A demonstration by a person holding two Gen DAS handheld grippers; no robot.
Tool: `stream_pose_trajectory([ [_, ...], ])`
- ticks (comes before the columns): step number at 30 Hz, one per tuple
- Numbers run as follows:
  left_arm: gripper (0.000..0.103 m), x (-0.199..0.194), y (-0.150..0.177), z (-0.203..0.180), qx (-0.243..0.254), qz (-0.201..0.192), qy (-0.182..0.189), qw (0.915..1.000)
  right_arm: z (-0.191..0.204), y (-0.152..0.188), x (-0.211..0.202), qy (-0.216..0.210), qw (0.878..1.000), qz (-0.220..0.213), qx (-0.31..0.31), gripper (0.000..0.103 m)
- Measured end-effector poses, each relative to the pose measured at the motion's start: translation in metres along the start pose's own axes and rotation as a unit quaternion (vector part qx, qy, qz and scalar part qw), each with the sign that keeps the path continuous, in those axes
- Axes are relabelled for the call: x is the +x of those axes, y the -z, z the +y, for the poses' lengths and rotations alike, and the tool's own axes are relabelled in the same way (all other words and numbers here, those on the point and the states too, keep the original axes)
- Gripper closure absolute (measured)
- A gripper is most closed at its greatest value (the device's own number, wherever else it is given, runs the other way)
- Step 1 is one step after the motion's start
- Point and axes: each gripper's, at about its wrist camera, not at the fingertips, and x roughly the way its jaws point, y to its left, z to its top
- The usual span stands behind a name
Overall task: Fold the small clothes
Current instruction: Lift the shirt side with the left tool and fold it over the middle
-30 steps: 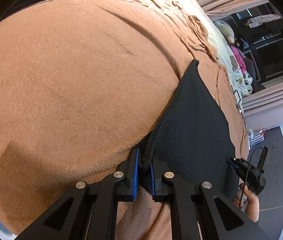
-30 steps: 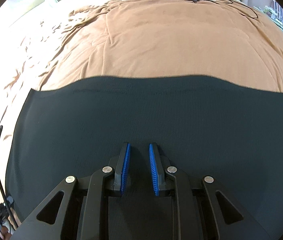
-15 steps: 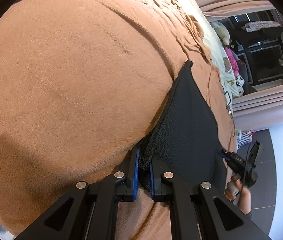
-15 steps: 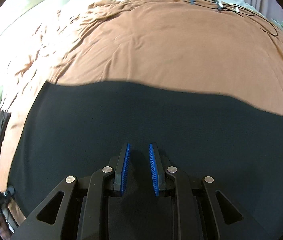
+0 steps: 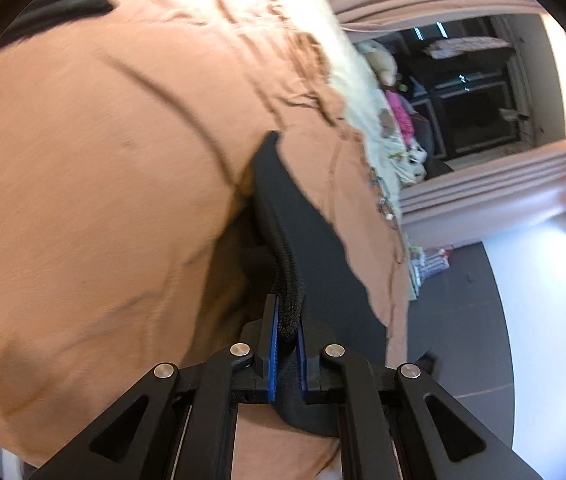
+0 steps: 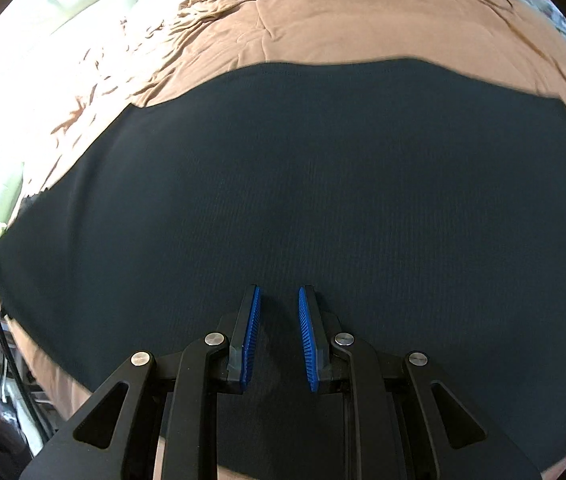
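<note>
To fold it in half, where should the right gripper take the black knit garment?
Grip the black knit garment at its near edge, coming from the near side like the left gripper, already shut on that rolled hem; the rest lies flat on the brown blanket.

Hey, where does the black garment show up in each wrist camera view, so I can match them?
Left wrist: black garment runs from centre down into the left gripper, its edge pinched there.
Right wrist: it fills the middle and bottom, beneath the right gripper.
Shared landmark: the brown blanket.
</note>
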Motion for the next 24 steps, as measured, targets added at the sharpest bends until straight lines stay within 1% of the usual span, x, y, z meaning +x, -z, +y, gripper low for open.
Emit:
stream_pose_trajectory([
  [2, 0.096, 0.0, -0.002, -0.019, 0.014, 0.002, 0.009, 0.9999, 0.0, 0.021, -0.008, -0.005, 1.0, -0.006, 0.007, 0.088],
  [6, 0.096, 0.003, -0.003, -0.053, 0.04, 0.007, 0.024, 0.9989, 0.003, 0.049, -0.016, -0.014, 1.0, -0.015, 0.02, 0.088],
  [10, 0.096, 0.01, -0.002, -0.081, 0.057, 0.015, 0.033, 0.9977, 0.01, 0.065, -0.012, -0.023, 0.999, -0.017, 0.016, 0.088],
  [15, 0.096, 0.021, 0.001, -0.117, 0.079, 0.027, 0.041, 0.9956, 0.004, 0.074, -0.013, -0.046, 0.998, -0.007, 0.037, 0.088],
  [16, 0.096, 0.024, 0.003, -0.127, 0.088, 0.031, 0.041, 0.9948, 0.002, 0.076, -0.021, -0.052, 0.998, -0.005, 0.038, 0.088],
  [18, 0.096, 0.029, 0.008, -0.142, 0.102, 0.037, 0.042, 0.9933, -0.003, 0.075, -0.039, -0.058, 0.997, -0.02, 0.046, 0.088],
  [21, 0.096, 0.036, 0.016, -0.164, 0.123, 0.045, 0.044, 0.9905, -0.013, 0.069, -0.081, -0.064, 0.995, -0.061, 0.048, 0.087],
  [22, 0.096, 0.039, 0.019, -0.172, 0.129, 0.048, 0.044, 0.9895, -0.016, 0.067, -0.095, -0.065, 0.994, -0.073, 0.043, 0.085],
  [24, 0.096, 0.045, 0.022, -0.182, 0.138, 0.054, 0.046, 0.988, -0.02, 0.065, -0.121, -0.067, 0.992, -0.098, 0.034, 0.083],
])
